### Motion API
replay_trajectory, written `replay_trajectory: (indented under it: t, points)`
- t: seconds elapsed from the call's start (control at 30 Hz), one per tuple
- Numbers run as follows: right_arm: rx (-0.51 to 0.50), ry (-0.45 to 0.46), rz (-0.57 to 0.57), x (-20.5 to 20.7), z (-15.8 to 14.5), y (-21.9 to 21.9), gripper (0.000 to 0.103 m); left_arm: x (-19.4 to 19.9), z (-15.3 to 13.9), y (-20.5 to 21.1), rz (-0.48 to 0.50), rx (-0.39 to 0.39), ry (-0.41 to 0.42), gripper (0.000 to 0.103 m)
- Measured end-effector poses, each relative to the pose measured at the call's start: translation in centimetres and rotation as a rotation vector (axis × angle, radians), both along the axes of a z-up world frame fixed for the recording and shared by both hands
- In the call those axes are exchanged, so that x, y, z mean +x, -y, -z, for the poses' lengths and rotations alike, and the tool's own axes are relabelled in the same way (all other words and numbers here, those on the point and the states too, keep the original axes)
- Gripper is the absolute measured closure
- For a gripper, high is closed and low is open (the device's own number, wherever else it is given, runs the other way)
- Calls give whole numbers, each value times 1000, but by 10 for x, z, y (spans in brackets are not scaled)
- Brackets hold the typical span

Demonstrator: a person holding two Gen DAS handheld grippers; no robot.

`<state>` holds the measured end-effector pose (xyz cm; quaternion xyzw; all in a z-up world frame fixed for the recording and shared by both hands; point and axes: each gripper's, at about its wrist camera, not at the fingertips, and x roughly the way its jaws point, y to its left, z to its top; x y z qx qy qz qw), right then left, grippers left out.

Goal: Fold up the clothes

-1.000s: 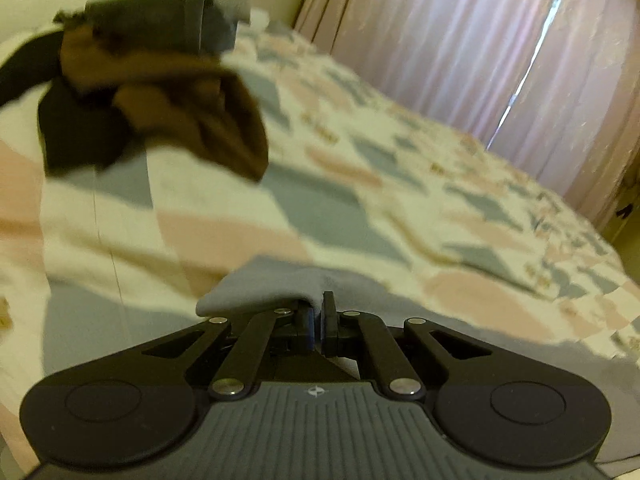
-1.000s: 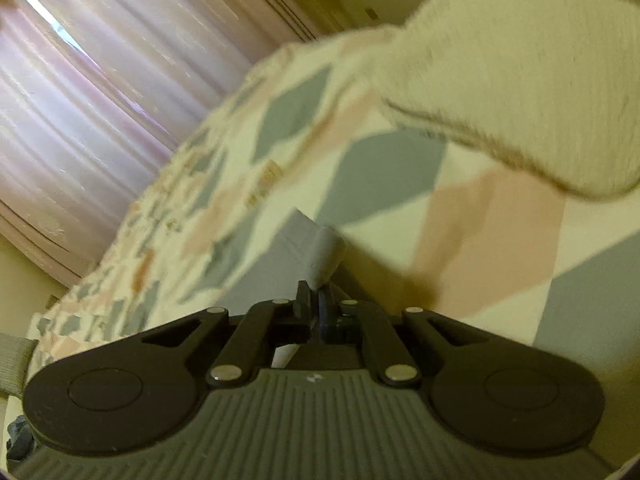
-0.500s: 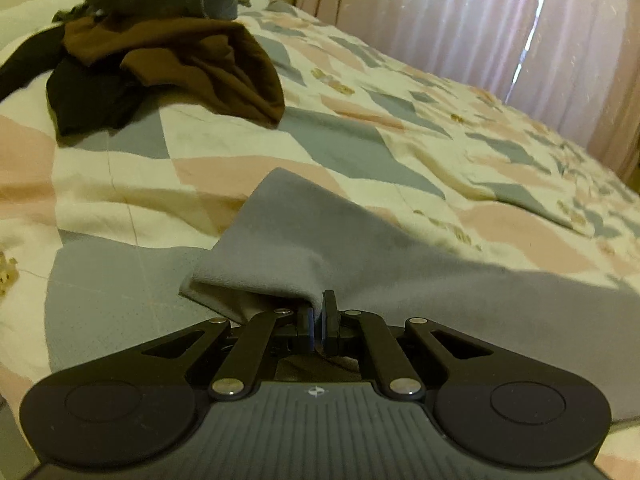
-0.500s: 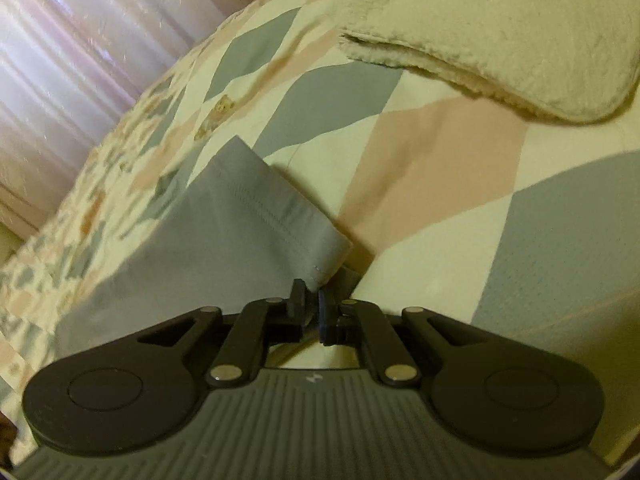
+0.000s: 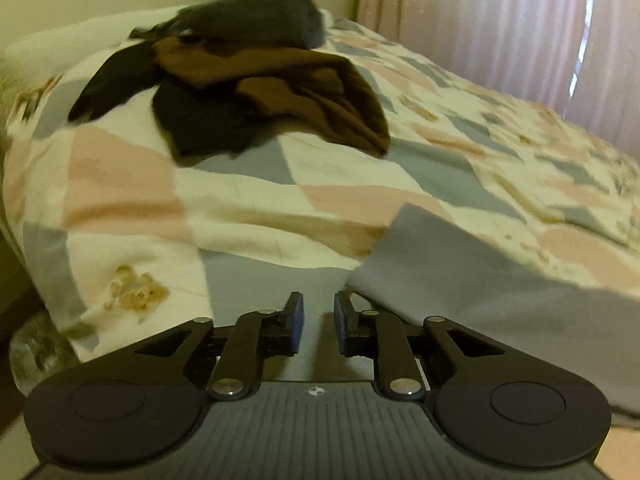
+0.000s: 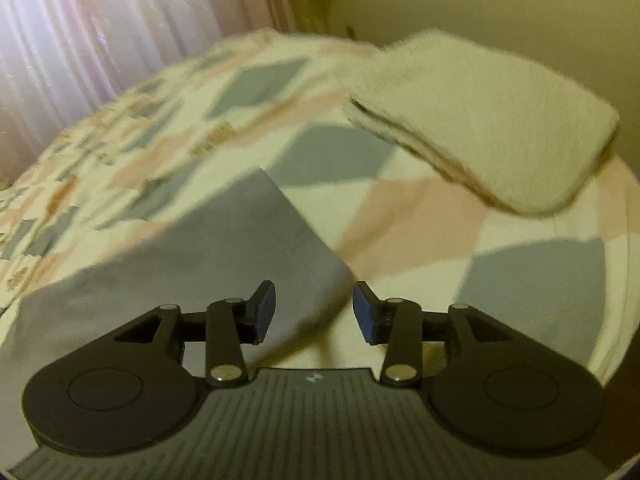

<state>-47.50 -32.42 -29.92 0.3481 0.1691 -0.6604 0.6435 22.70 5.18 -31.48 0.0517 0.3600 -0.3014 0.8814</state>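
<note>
Grey garment (image 5: 460,276) cut off by frame edge, left gripper (image 5: 317,322) fingers narrowly parted, right gripper (image 6: 314,310) fingers wide, both empty

left wrist: low, close over bed (image 5: 240,200) | right wrist: same | shared: grey garment (image 5: 460,272)

The grey garment (image 5: 472,280) runs off frame; the clothes pile (image 5: 256,84) is motion-blurred.

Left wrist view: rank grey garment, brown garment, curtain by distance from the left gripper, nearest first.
1. grey garment: just ahead and right of the open left gripper, lying on the quilt.
2. brown garment: farther up the bed, in the pile ahead, slightly left.
3. curtain: beyond the bed, upper right.
</note>
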Motion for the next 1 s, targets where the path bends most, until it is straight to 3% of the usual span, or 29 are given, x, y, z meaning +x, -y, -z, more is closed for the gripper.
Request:
replay_trajectory:
  t: [0.13, 0.23, 0.43, 0.53, 0.6, 0.63, 0.7, 0.77, 0.83, 0.9, 1.0]
  points:
    - [-49, -16, -115, 30, -6, 2, 64, 3, -8, 14, 52, -100, -53, 83]
    - [-32, -8, -187, 51, 1, 5, 64, 9, 2, 28, 32, -97, -116, 83]
    - [15, 17, -207, 57, 16, -1, 64, 25, 19, 25, -59, -105, -215, 80]
    - [35, 38, -197, 58, 25, -1, 64, 30, 24, 28, -59, -117, -249, 83]
    - [46, 51, -190, 59, 30, 0, 64, 31, 24, 31, -54, -113, -254, 94]
    - [46, 51, -189, 60, 31, -1, 64, 31, 23, 30, -53, -114, -260, 94]
    - [47, 49, -187, 60, 32, -2, 62, 32, 19, 25, -58, -133, -281, 90]
    - [50, 50, -178, 59, 34, -2, 60, 32, 15, 18, -71, -155, -297, 71]
    - [57, 63, -167, 57, 37, -1, 60, 32, 14, 16, -75, -162, -304, 66]
    - [65, 83, -158, 56, 40, 0, 60, 32, 17, 19, -76, -149, -302, 67]
    - [64, 82, -160, 57, 41, 0, 60, 34, 21, 23, -83, -139, -306, 84]
